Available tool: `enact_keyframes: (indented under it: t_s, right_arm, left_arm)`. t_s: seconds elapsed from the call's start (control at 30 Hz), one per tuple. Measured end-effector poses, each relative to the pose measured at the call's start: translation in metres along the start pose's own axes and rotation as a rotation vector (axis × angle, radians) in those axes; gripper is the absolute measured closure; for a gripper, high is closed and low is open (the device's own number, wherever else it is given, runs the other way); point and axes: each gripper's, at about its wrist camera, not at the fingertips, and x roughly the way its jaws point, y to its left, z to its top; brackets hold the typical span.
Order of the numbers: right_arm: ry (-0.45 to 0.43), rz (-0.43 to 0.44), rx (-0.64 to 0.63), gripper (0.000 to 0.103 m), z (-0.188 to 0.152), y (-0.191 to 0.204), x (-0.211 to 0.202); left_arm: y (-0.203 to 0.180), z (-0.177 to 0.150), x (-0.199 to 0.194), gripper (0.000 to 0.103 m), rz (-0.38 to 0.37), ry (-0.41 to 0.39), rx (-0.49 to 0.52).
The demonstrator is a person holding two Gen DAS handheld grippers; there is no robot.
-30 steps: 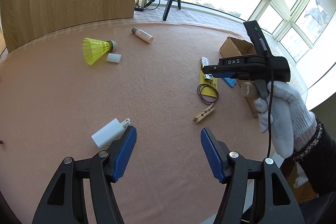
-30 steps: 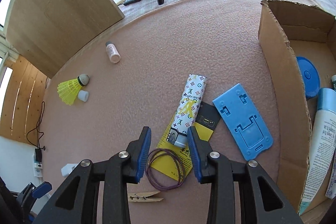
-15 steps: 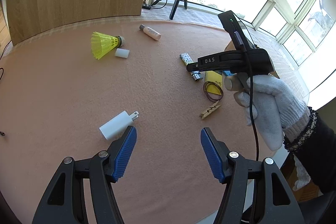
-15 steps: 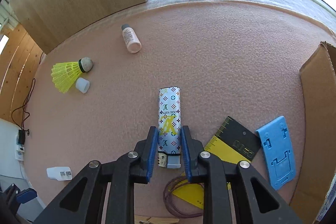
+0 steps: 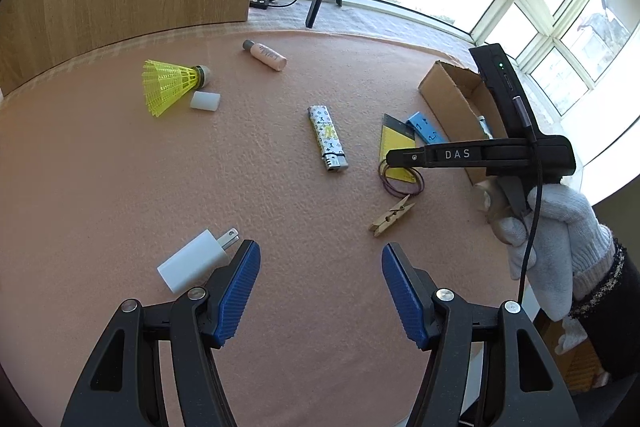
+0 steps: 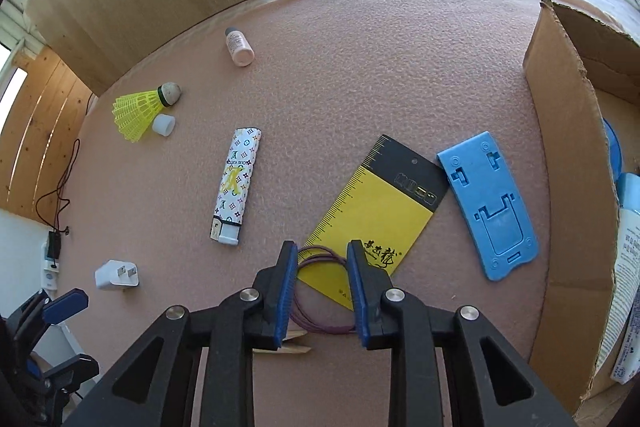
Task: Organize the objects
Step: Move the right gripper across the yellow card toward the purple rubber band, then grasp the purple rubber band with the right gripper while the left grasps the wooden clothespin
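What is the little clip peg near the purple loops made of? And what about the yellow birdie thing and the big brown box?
The small tan clothes peg looks like bare, unpainted wood: pale and matte. The yellow shuttlecock seems to have a glossy moulded plastic skirt, see-through between its ribs, and a rounded brownish tip that may be cork. The brown box looks like corrugated cardboard: matte, with a ragged torn edge.

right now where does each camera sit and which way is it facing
Left wrist: on the left gripper, angled down at the pink mat; shows its open jaws and the gloved right hand.
Right wrist: on the right gripper, looking down at the yellow card; jaws opening, empty.
Shared: lighter, shuttlecock, cardboard box.
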Motion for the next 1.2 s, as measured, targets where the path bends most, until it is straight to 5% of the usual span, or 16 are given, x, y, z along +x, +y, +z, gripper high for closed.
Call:
enact_keyframes:
  t_s: [0.43,0.7,1.0,1.2]
  right_arm:
    - [0.102,-0.054,-0.067,0.091,-0.075,-0.014,-0.025]
    - [-0.038,-0.110,-0.024,0.091,-0.047,-0.013,-0.035]
    - [0.026,-0.245,-0.142,0.091,-0.039,0.006,-0.009]
    - [0.061,-0.218,-0.072,0.091,-0.065,-0.016,-0.025]
  left_arm:
    - [-0.048,0.019,0.047,0.036,-0.035,0.070,0.168]
    - [-0.073,0.029,0.080,0.036,-0.019,0.114,0.284]
    - [-0.074,0.033,0.089,0.036,0.000,0.140,0.334]
    - [-0.078,0.033,0.096,0.036,-0.010,0.156,0.379]
